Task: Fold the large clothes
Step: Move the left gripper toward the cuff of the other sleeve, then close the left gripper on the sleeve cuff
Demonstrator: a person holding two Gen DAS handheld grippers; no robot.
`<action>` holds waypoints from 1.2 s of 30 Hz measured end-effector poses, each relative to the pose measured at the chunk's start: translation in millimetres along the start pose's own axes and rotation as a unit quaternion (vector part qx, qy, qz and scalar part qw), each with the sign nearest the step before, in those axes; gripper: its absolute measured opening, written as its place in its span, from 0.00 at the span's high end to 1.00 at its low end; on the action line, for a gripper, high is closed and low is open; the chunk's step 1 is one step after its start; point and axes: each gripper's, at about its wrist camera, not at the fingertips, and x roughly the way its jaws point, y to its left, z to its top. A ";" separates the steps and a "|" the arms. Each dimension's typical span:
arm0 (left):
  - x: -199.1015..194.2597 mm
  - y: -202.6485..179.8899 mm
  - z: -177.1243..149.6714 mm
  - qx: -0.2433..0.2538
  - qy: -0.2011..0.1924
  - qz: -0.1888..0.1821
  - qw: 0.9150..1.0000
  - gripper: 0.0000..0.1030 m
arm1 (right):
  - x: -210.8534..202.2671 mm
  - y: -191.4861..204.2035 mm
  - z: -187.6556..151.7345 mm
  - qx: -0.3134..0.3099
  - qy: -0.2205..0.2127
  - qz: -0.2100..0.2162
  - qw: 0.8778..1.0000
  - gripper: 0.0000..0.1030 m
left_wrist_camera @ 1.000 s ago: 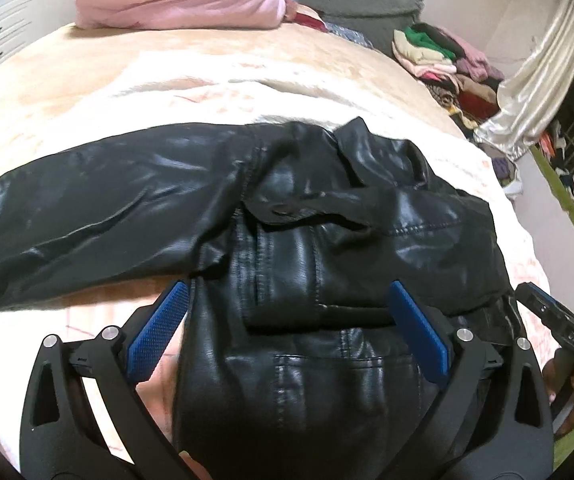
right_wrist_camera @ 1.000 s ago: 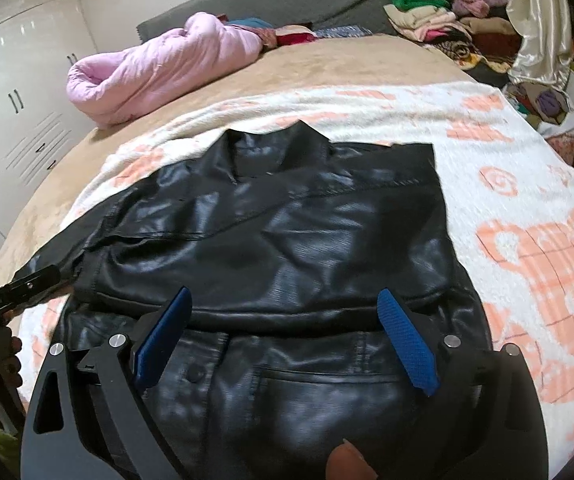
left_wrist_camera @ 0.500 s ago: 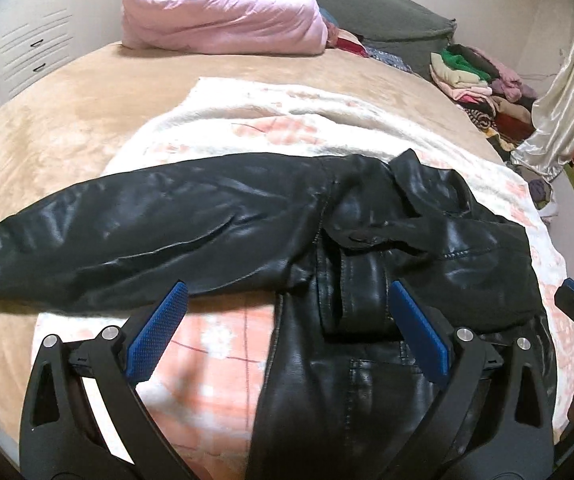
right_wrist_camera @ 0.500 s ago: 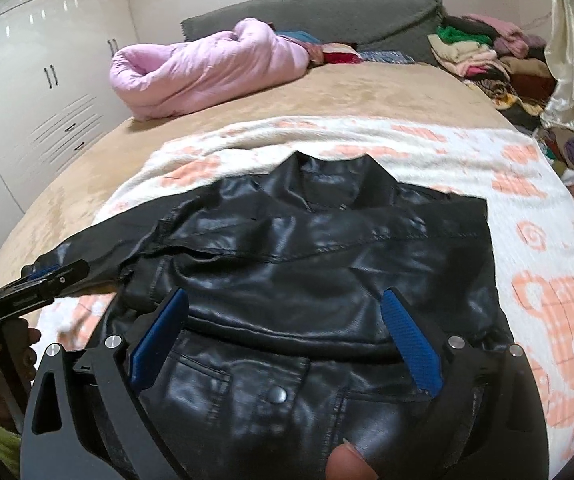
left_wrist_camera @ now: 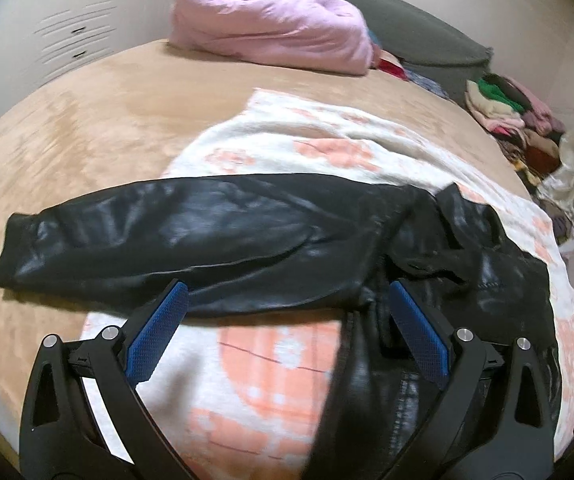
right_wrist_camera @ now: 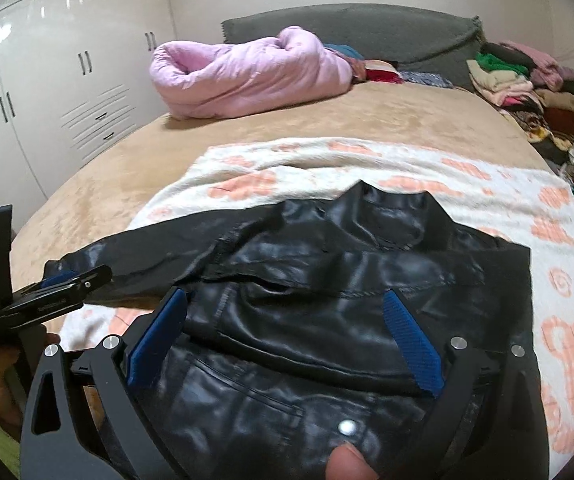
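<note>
Hovering with jaws apart, left claw (left_wrist_camera: pixel 287 332) and right claw (right_wrist_camera: pixel 287 332) overlook black leather jacket (right_wrist_camera: pixel 327 300).

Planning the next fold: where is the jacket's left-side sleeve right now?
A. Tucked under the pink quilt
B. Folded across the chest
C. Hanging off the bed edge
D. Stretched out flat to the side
D: the black jacket's sleeve lies extended sideways across the blanket and tan bedspread.
</note>
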 end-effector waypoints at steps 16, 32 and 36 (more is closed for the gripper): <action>-14.0 77.7 15.5 -0.121 -0.041 0.054 0.990 0.09 | 30.7 79.8 28.9 -0.067 0.001 0.054 0.996 0.05; 11.5 171.7 -5.8 -0.294 0.006 0.103 0.950 0.09 | 84.0 119.9 30.8 -0.088 0.036 0.091 0.991 0.04; 18.5 188.2 -16.1 -0.332 0.020 0.119 0.936 0.09 | 98.6 127.7 24.5 -0.097 0.049 0.091 0.990 0.04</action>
